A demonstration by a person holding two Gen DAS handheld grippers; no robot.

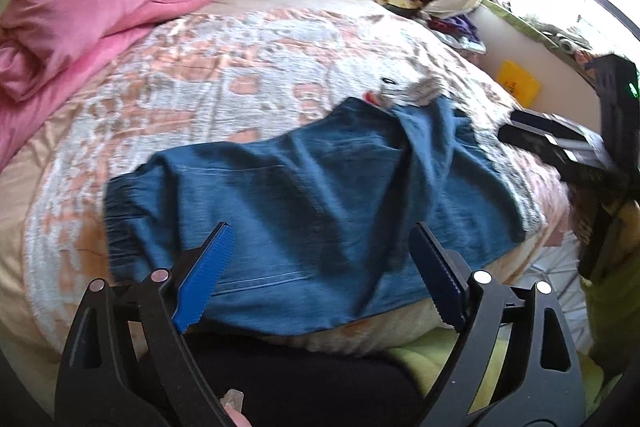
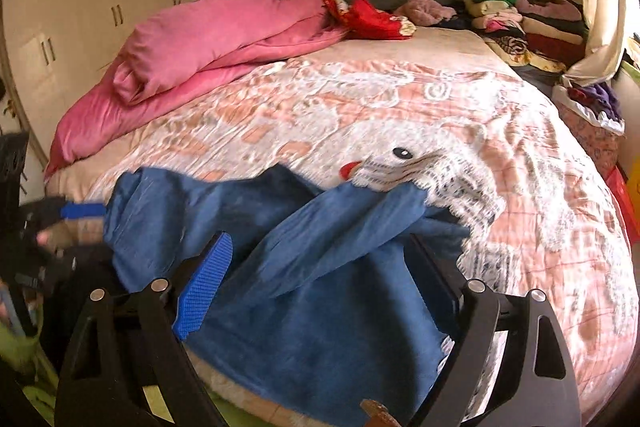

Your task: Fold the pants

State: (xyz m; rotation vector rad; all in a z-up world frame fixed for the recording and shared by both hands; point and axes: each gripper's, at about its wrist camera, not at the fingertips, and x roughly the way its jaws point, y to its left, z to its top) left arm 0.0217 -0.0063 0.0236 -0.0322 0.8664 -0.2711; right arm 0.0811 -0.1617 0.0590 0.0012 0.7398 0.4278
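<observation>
Left gripper (image 1: pixel 320 267) released, jaws wide, nothing between pads. Right gripper (image 2: pixel 332 287) released too, jaws wide, hovering over cloth, not pinching it. Pants (image 1: pixel 304 195) blue, folded over, lying on bed (image 1: pixel 248 67) just ahead of and under both grippers, near bed's close edge. Pink quilt (image 2: pixel 208 39) far ahead-left. Clothes pile (image 2: pixel 528 19) far ahead-right, at headboard.

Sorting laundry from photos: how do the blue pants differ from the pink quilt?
The blue pants lie spread at the bed's near edge; the pink quilt is bunched up toward the headboard. The pants are thin denim-like cloth; the quilt is puffy and bulkier. Both rest on the patterned bedspread.
</observation>
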